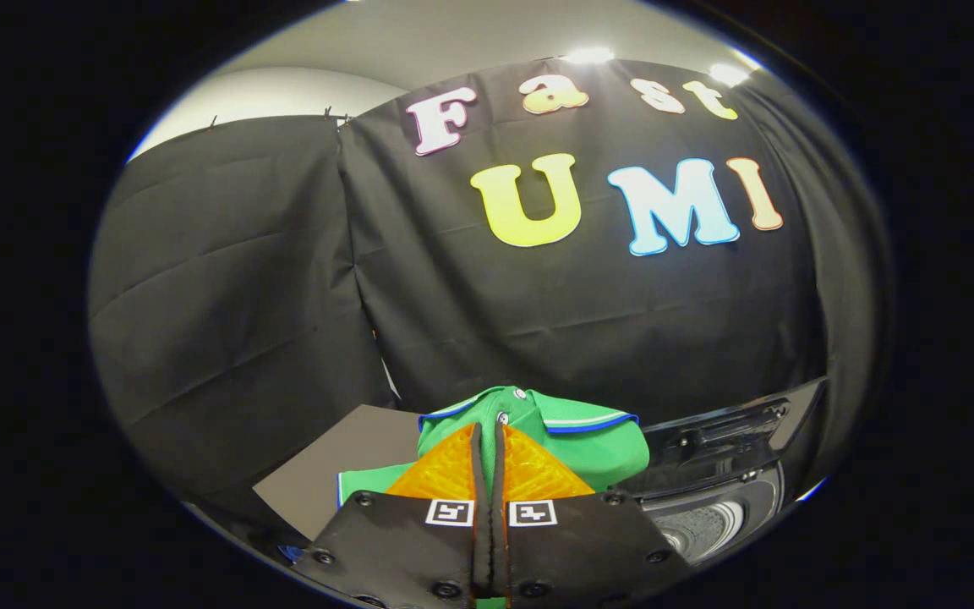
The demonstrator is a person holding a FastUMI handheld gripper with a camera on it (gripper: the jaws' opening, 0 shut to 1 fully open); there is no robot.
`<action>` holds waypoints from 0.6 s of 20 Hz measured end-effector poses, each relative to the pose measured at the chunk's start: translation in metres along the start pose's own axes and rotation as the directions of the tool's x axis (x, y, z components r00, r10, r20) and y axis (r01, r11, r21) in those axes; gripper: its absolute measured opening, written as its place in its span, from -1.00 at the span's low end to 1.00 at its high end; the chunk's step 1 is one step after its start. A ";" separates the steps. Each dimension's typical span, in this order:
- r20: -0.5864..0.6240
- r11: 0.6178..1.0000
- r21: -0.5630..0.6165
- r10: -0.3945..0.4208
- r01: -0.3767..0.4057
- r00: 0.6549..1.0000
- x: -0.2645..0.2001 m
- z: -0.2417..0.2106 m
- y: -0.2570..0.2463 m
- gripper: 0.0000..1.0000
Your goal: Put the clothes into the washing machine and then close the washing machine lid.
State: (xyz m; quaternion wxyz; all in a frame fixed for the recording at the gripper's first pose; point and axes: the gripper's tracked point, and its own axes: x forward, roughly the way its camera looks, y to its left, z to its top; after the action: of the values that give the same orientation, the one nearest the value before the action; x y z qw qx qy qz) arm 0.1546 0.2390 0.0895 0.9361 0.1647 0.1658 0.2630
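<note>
The shirt point(597, 448) lies just beyond the gripper point(488, 436), washing machine point(707, 507) beside.

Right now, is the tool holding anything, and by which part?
Yes. The tool is shut on the green polo shirt, its fingers pinching the fabric at the button placket just below the collar.

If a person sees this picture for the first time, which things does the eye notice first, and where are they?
First comes the green shirt, bunched just ahead of the tongs, whose fingers are closed together on its fabric. Beside it, the washer stands with its lid raised and the drum visible below. A grey board lies on the shirt's other side.
</note>
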 end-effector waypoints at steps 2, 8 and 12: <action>0.002 1.000 0.011 -0.012 0.012 1.000 -0.008 0.001 -0.017 -0.98; 0.007 0.998 0.023 -0.052 0.051 0.999 -0.027 0.004 -0.067 -0.97; 0.000 0.997 0.033 -0.070 0.070 0.998 -0.040 0.003 -0.098 -0.97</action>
State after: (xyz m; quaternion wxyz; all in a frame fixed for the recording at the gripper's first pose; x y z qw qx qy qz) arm 0.1666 0.1376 0.0622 0.9420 0.1745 0.1751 0.2271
